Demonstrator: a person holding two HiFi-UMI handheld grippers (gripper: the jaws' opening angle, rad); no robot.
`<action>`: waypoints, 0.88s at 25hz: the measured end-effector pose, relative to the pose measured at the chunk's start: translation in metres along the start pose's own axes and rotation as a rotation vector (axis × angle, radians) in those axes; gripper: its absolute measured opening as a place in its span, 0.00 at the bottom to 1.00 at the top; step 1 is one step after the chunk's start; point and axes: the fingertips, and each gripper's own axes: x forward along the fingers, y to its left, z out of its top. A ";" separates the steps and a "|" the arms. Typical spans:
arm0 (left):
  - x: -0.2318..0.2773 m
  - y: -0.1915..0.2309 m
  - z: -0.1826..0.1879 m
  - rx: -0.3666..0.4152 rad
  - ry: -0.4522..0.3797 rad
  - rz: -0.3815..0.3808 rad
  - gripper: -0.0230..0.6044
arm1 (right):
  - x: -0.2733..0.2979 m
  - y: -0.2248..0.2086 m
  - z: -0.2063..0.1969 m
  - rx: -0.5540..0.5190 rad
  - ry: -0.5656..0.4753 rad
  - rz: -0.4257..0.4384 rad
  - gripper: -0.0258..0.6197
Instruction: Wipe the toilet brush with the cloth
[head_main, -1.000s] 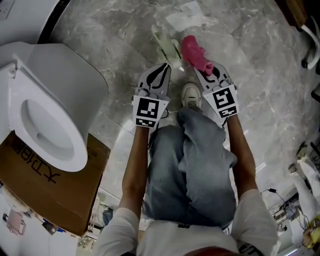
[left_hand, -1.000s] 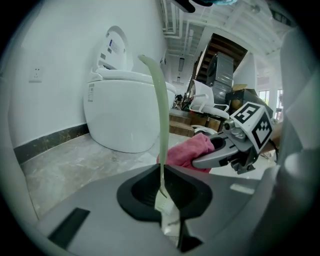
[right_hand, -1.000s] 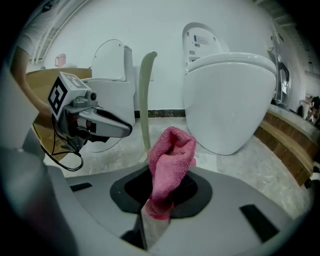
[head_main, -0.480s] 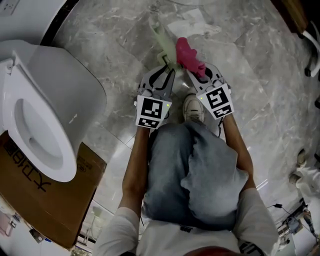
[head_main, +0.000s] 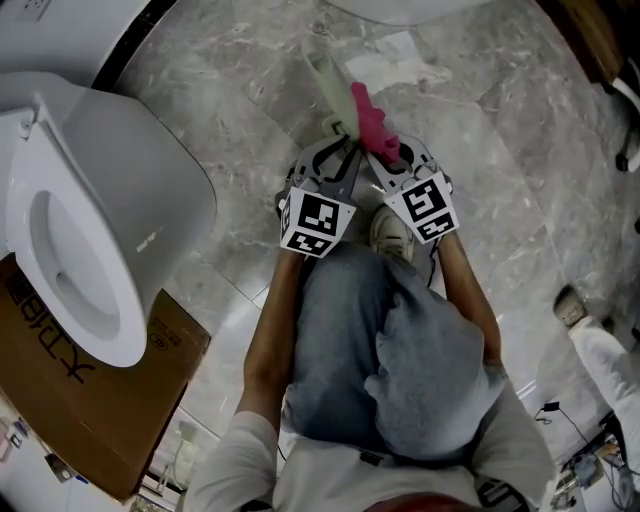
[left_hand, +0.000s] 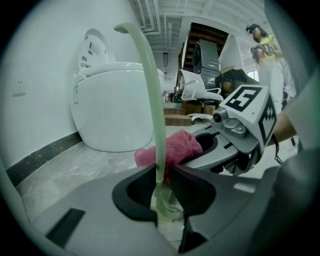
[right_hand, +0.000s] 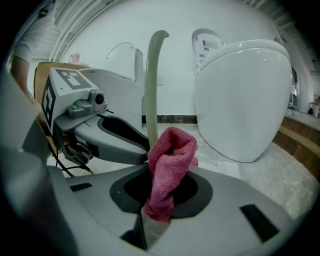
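My left gripper (head_main: 338, 140) is shut on the pale green toilet brush (head_main: 327, 86), whose long handle (left_hand: 149, 90) rises from between the jaws and curves at its top. My right gripper (head_main: 383, 150) is shut on a pink cloth (head_main: 368, 120). In the right gripper view the pink cloth (right_hand: 168, 165) stands bunched up from the jaws, right beside the brush handle (right_hand: 151, 85). In the left gripper view the pink cloth (left_hand: 181, 148) lies just behind the handle, and the two seem to touch. Both grippers are held close together above the marble floor (head_main: 220, 110).
A white toilet (head_main: 90, 215) with its seat open stands at the left, over a brown cardboard sheet (head_main: 95, 400). Another white toilet (right_hand: 245, 95) is close ahead. White paper (head_main: 395, 55) lies on the floor beyond the grippers. My knees and shoe (head_main: 385, 230) are directly below.
Both grippers have come closer together. The pink cloth has moved left until it sits against the brush handle. The view has shifted slightly.
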 end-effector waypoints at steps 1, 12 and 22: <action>0.002 0.000 0.000 0.005 -0.001 -0.002 0.15 | 0.000 0.001 0.001 0.003 -0.003 0.002 0.15; 0.007 -0.001 0.006 0.031 -0.026 -0.034 0.15 | -0.031 -0.007 0.056 0.048 -0.154 0.002 0.14; 0.002 -0.002 0.009 0.036 -0.025 -0.026 0.15 | -0.082 0.001 0.157 -0.025 -0.337 -0.022 0.14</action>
